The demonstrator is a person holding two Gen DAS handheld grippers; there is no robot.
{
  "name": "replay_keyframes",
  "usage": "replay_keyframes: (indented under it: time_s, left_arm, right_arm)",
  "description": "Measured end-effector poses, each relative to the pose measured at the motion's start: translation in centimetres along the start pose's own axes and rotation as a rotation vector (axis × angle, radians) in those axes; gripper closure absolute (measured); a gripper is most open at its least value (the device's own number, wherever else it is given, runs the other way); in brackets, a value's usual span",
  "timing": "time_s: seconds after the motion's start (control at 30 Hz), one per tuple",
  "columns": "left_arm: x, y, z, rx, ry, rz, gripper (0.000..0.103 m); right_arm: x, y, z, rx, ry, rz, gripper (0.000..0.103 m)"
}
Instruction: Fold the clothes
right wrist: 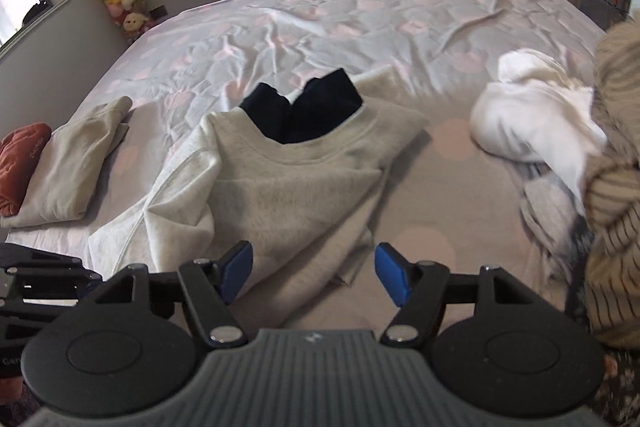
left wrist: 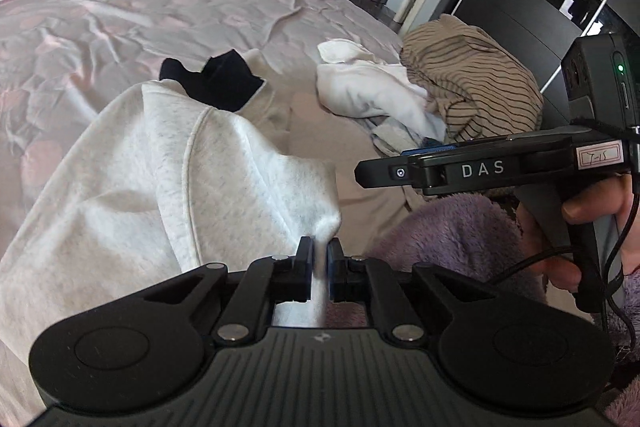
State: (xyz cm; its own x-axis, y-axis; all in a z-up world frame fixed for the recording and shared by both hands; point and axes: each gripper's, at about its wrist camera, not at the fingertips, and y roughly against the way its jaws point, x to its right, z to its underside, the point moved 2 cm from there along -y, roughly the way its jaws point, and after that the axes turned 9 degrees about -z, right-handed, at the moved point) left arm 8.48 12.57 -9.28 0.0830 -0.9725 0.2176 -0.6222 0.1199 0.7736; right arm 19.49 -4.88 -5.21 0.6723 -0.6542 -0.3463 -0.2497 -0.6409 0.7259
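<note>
A light grey sweatshirt (right wrist: pixel 296 183) lies spread on the bed with a dark garment (right wrist: pixel 304 115) showing at its neck. My left gripper (left wrist: pixel 319 259) is shut on a fold of the sweatshirt (left wrist: pixel 168 179), lifting it off the bed. My right gripper (right wrist: pixel 314 271) hangs open just above the sweatshirt's near hem, nothing between its blue pads (right wrist: pixel 390 277). In the left wrist view the right gripper (left wrist: pixel 374 173) appears from the side, held by a hand (left wrist: pixel 580 211).
The bed (right wrist: pixel 360 15) has a grey cover with pink dots. A folded beige garment (right wrist: pixel 68 167) and a rust-red one (right wrist: pixel 20 163) lie at the left. A white garment (right wrist: pixel 536 123) and a striped beige one (right wrist: pixel 616 187) are piled at the right.
</note>
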Motion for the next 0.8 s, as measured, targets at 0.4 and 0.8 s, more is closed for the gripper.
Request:
replay_keyframes:
  time_s: [0.4, 0.8]
  left_arm:
    - [1.5, 1.4, 2.6, -0.012, -0.058, -0.023, 0.063]
    - [-6.1, 4.3, 1.0, 0.057, 0.051, -0.222, 0.054]
  right_arm:
    - [-0.1, 2.4, 1.2, 0.037, -0.089, -0.069, 0.033]
    - [-4.0, -3.6, -1.9, -0.053, 0.034, -0.157, 0.033]
